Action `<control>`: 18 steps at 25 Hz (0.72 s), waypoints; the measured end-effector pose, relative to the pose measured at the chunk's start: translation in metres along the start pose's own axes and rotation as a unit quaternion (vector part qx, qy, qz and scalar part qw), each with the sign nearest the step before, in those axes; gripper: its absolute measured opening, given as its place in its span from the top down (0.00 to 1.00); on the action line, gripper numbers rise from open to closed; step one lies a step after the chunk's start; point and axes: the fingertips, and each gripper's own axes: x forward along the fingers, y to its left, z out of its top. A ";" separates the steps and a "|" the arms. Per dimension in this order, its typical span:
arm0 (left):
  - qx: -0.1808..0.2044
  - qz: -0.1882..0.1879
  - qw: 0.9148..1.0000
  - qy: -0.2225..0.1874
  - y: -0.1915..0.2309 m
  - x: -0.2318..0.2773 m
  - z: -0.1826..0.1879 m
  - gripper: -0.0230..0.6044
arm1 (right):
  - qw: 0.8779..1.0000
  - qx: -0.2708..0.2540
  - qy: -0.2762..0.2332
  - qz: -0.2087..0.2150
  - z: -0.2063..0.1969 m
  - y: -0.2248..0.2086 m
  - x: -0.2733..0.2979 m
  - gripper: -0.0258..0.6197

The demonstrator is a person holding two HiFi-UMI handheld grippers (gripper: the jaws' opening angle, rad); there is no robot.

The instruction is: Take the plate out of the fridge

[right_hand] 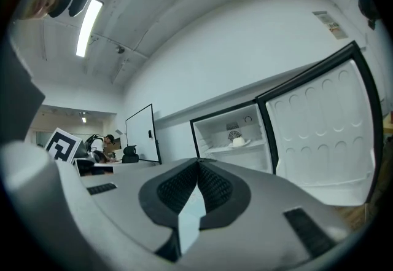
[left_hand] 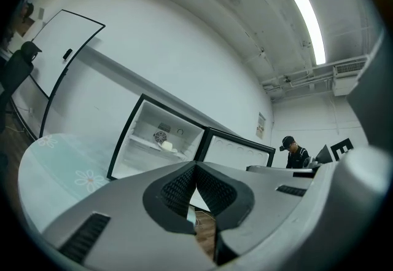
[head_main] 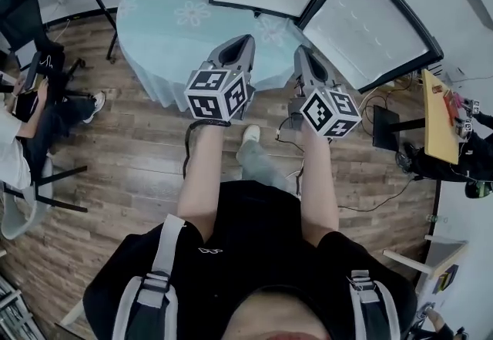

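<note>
Step in hand: approach; the reach has not begun. The person stands back from the black-framed fridge with white interior (right_hand: 209, 134). Its white dimpled door (right_hand: 325, 122) is swung wide to the right. A round desk with pale blue flower-print cloth (head_main: 166, 30) sits between the person and the fridge, its far edge near the fridge front

Left claw (left_hand: 195, 164): ribbed pads pressed together, nothing between them. Right claw (right_hand: 198, 161): same, closed on nothing. Both are held out level toward the fridge, side by side over the near edge of the desk

Task thing: a small white round plate (right_hand: 238, 142) on the upper shelf inside the fridge, about mid-shelf and in front of a round vent in the back wall. It carries a pale rounded lump, too small to identify. The plate looks shallow with a thin rim and sits flat, nothing crowding it

Next move, as a judgement:
- get around or lean over the desk to close on the fridge opening
- spread one claw before reaching the shelf
- come in level at shelf height and pinch the near rim
- keep the plate flat on the way out so the lump does not slide off
- the open door leaves the right side clear, so the right claw looks the easier one to use
</note>
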 end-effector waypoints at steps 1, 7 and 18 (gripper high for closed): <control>-0.001 0.004 1.000 0.003 0.004 0.006 -0.003 0.94 | 1.000 0.006 0.001 0.001 -0.003 -0.005 0.006 0.95; -0.015 0.041 0.999 -0.007 0.046 0.043 0.003 0.94 | 1.000 0.019 0.005 0.023 -0.011 -0.021 0.055 0.95; -0.041 0.074 0.996 -0.011 0.080 0.150 0.003 0.94 | 0.996 0.085 0.011 -0.005 -0.021 -0.114 0.134 0.95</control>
